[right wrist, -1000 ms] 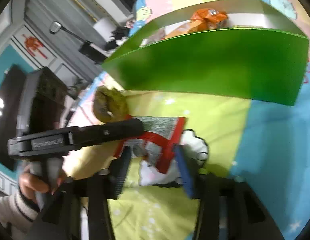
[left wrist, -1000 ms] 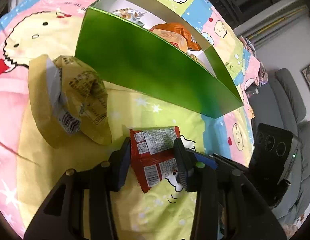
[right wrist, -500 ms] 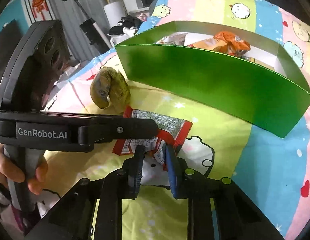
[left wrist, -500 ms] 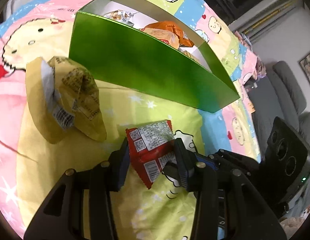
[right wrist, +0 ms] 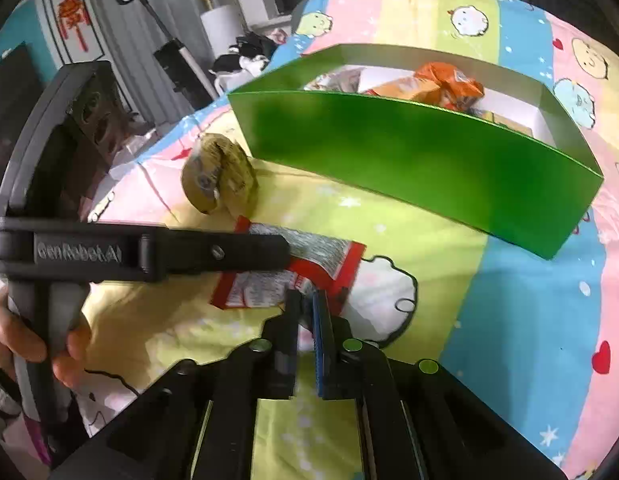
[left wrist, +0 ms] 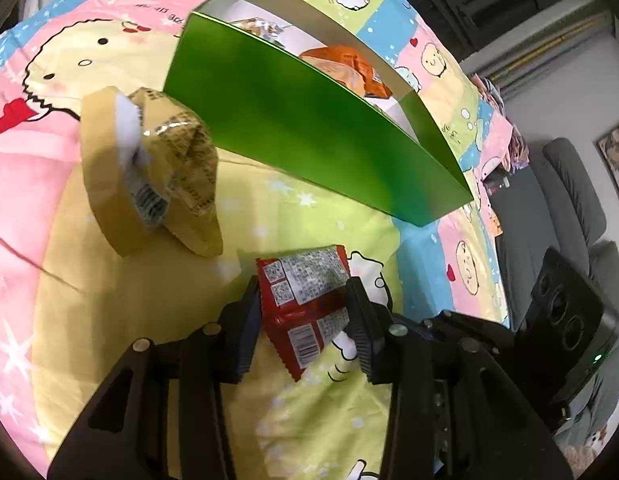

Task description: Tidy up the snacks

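Both grippers hold the red snack packet (left wrist: 305,304) on the blanket (left wrist: 109,320), just short of the green box (left wrist: 309,136) — looks like a handover. Left gripper (left wrist: 305,320) clamps its sides between the pads; right gripper (right wrist: 307,316) pinches one corner, jaws nearly together.

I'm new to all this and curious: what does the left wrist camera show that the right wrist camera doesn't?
Only the left wrist view shows a grey sofa. Only the right wrist view shows a hand gripping the left tool's handle, and a red wall ornament. Both show the green cardboard box, the crumpled tan snack bag and the red foil snack packet.
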Motion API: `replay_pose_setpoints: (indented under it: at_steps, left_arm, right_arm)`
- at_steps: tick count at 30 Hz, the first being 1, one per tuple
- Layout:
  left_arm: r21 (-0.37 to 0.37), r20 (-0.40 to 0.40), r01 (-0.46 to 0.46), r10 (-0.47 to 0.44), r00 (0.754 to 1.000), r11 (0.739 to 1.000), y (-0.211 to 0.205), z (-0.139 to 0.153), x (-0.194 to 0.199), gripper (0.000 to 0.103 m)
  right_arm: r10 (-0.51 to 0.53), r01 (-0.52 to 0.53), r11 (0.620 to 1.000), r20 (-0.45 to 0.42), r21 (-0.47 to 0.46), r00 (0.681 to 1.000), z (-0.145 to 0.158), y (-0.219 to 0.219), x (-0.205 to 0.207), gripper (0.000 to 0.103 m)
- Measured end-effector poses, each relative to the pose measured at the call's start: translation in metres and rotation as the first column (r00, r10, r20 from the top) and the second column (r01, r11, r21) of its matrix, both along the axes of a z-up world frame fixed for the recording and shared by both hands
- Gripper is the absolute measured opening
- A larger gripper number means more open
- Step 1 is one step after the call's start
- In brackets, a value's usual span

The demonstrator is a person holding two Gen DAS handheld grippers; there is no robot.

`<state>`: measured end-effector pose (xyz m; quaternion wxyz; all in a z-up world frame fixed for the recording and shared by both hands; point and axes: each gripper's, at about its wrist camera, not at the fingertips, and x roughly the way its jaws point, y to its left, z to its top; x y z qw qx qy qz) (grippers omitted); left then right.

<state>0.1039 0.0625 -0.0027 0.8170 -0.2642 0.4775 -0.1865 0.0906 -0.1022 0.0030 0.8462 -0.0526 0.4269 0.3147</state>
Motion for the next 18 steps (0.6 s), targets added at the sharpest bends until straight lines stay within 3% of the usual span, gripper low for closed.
replay_pose_setpoints:
  at_steps: [5, 11, 16, 18]
  left_arm:
    - [-0.003, -0.004, -0.001, 0.001, 1.000, 1.000, 0.000, 0.001, -0.001, 0.039]
    - [-0.005, -0.011, 0.006, -0.006, 1.000, 1.000, 0.001, 0.000, 0.001, 0.039]
    - [0.005, -0.008, 0.013, -0.013, 1.000, 1.000, 0.001, 0.000, 0.001, 0.039]
    - [0.016, -0.003, 0.021, -0.021, 1.000, 1.000, -0.001, 0.000, 0.001, 0.039]
  right_arm:
    - [0.018, -0.017, 0.998, 0.024, -0.054, 1.000, 0.000, 0.001, -0.009, 0.005]
    - [0.017, -0.016, 0.997, 0.015, -0.069, 1.000, -0.003, 0.007, -0.002, 0.026]
    - [0.034, -0.030, 0.994, 0.035, -0.108, 0.999, -0.006, 0.014, -0.001, 0.027]
    - [0.047, -0.042, 0.991, 0.042, -0.125, 0.998, -0.006, 0.017, -0.002, 0.022]
